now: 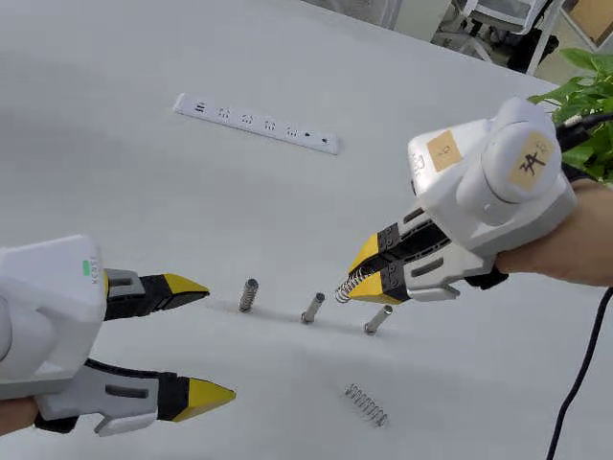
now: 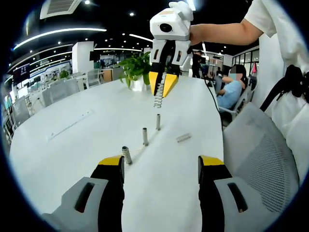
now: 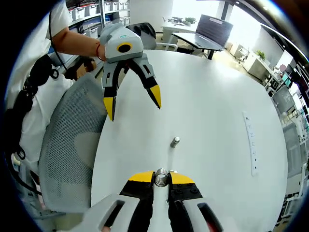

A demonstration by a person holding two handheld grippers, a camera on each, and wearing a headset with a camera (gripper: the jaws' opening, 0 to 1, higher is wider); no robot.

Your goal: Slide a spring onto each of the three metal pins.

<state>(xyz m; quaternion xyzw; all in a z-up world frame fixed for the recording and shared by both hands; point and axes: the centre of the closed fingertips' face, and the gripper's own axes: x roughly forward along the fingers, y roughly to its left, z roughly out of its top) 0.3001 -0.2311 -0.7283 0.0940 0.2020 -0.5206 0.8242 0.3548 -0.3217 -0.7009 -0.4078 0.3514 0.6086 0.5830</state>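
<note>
On the white table, three short metal pins stood upright in a row. Seen from the head view, the leftmost pin already wore a spring coiled around its shaft, while the middle pin and the right pin were bare. A loose spring lay flat on the table near the right pin, on the person's side of the row, touching nothing. The right gripper hung above the row with its jaws clenched on a third spring. That spring stuck out beyond the yellow tips and, in the left gripper view, dangled over the far bare pin without touching it. The left gripper hovered low at the near left with its jaws spread wide and nothing between them, its tips pointing toward the leftmost pin but apart from it. A white power strip lay farther back on the table, well apart from the pins, and a green plant stood at the far right edge. A grey mesh chair sat beside the table in the right gripper view.
</note>
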